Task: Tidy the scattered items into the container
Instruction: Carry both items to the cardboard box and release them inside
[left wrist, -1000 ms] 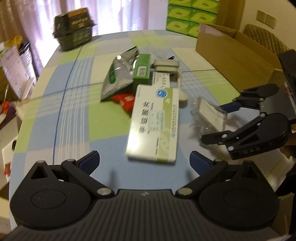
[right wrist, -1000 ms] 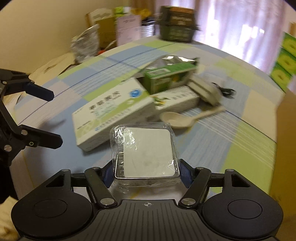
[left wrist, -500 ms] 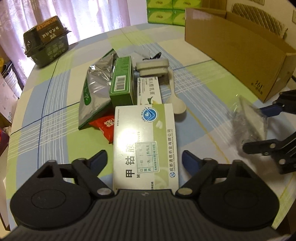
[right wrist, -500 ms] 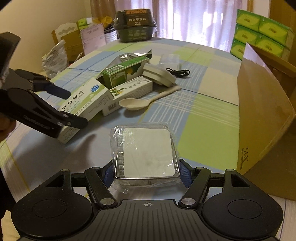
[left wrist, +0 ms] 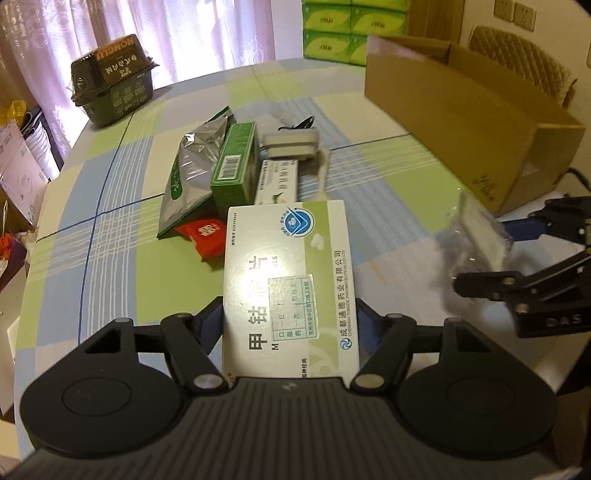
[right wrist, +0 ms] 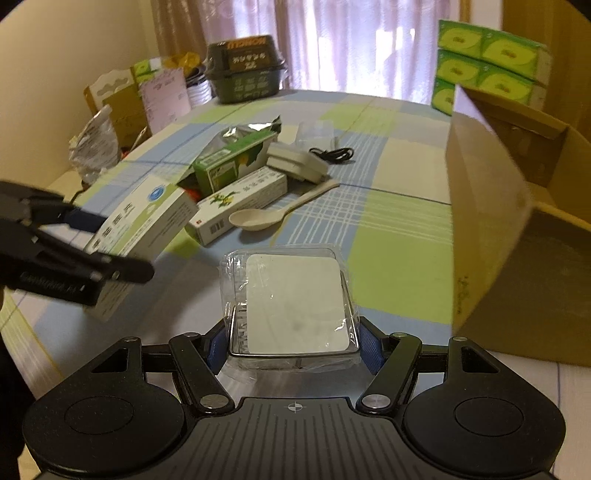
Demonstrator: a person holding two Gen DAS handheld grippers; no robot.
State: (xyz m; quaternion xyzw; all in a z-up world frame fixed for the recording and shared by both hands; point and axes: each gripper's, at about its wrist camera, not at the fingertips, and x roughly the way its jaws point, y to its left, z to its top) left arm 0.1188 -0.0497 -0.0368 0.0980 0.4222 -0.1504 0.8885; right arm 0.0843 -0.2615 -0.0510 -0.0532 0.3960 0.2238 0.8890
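Nearest in the left wrist view: left gripper [left wrist: 290, 323] clamped on both long edges of a white-and-green medicine box [left wrist: 290, 280], fingers [left wrist: 208, 325] closed in to the width of the carton, box lifted clear of the checked tablecloth [left wrist: 110, 266] and tilted, as seen from the right wrist view [right wrist: 140, 229]. Nearest in the right wrist view: right gripper [right wrist: 293, 345] pinched on a clear plastic tray with a white insert [right wrist: 291, 302], blue pads [right wrist: 369, 349] pressed against its two sides, tray held above the cloth and level. Same tray blurred at the right edge of the left view [left wrist: 480, 236], just short of the near corner of the cardboard box [left wrist: 465, 110].

Beyond the held carton, a loose pile in mid-table: red packet [left wrist: 205, 238] partly under a silver foil pouch [left wrist: 194, 177]; dark green carton [left wrist: 234, 166] leaning across the pouch; long white-and-green carton [right wrist: 240, 201] lying flat beside it; beige spoon [right wrist: 273, 214] just in front of that carton, bowl toward the camera; grey folded case [right wrist: 295, 164] behind the spoon handle; black cable [right wrist: 332, 153] beside the case, near a small clear tub [right wrist: 314, 133].

To the right of the pile, cardboard box open at the top, standing on the table edge, interior not clearly visible. Farther back, a dark lidded basket [left wrist: 112, 90] at the far left of the table, stacked green tissue packs [left wrist: 354, 27] behind the cardboard box, curtains [left wrist: 166, 29] at the back.
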